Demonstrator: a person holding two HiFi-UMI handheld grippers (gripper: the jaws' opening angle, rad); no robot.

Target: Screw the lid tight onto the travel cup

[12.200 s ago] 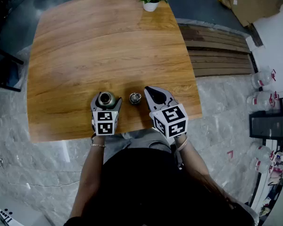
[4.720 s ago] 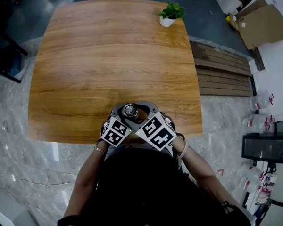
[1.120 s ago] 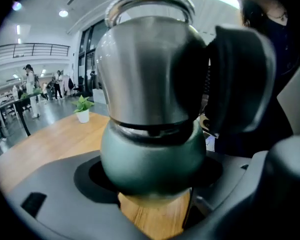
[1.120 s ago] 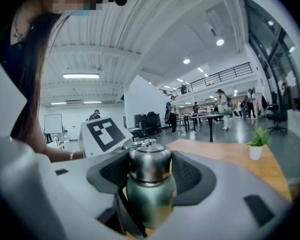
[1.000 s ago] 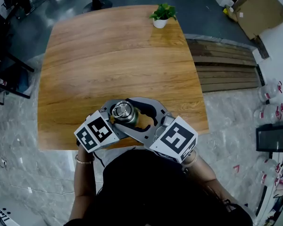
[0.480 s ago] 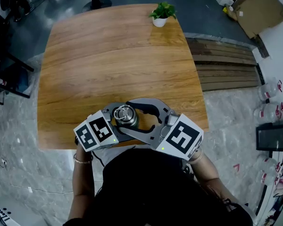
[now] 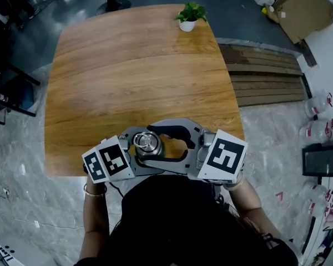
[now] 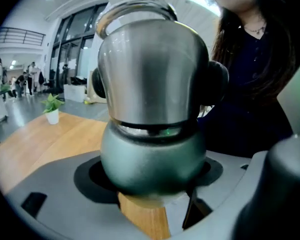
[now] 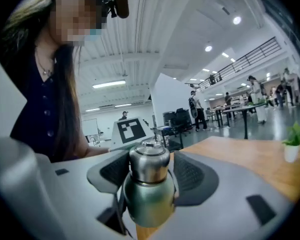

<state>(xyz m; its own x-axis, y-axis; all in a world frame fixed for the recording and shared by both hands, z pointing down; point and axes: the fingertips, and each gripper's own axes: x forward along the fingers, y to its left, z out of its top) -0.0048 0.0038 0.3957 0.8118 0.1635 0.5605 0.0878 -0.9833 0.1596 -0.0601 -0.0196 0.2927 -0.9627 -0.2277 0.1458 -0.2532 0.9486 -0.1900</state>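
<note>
We have the travel cup [image 8: 152, 159] at the tabletop [image 7: 127, 65] edge farthest from the potted plant [image 7: 188, 15]. Our left gripper [image 8: 150, 194] is clenched round its rounded green body, and our right gripper [image 9: 149, 171] is closed on the steel lid [image 9: 149, 166]. We judge the cup rigid, fairly weighty and slick, so the round belly could spin in the pads. The best hold is low on the belly's widest part and on the lid's straight side wall, not its top loop.
</note>
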